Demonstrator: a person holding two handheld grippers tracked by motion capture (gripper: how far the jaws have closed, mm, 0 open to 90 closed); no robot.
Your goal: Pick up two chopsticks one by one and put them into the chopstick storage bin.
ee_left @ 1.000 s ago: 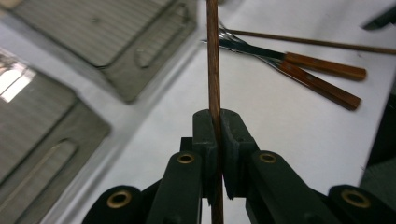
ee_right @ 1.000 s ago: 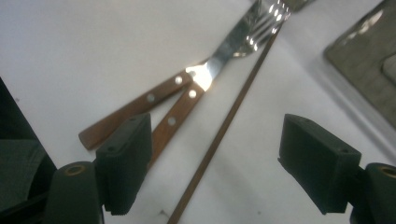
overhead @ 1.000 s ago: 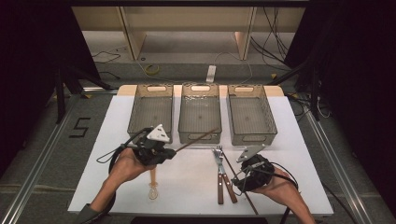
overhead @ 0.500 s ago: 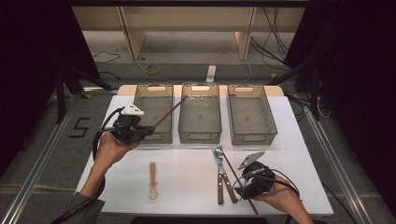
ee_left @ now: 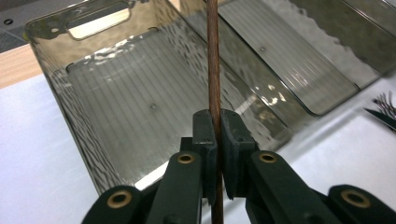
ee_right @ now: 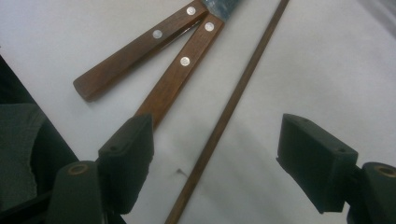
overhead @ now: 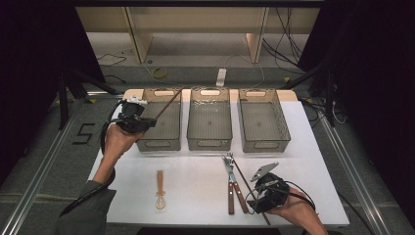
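My left gripper (overhead: 147, 120) is shut on a thin brown chopstick (overhead: 169, 104), which slants up and right over the left clear bin (overhead: 159, 145). In the left gripper view the jaws (ee_left: 217, 135) clamp the chopstick (ee_left: 213, 70) above that bin's ribbed floor (ee_left: 140, 98). At the front right, my right gripper (overhead: 258, 196) stands open low over a second chopstick (overhead: 243, 175) lying on the white table. In the right gripper view this chopstick (ee_right: 224, 116) runs between the spread jaws (ee_right: 215, 154), with no pad touching it.
A fork and a knife with wooden handles (overhead: 231, 188) lie just left of the second chopstick, and their handles (ee_right: 173, 79) appear close to my right gripper. A wooden spoon (overhead: 160, 188) lies at the front left. Middle (overhead: 210, 143) and right (overhead: 263, 145) bins stand alongside.
My left gripper has carried its chopstick from the middle of the table back and to the left, up over the left bin. The right gripper has stayed put, still open.
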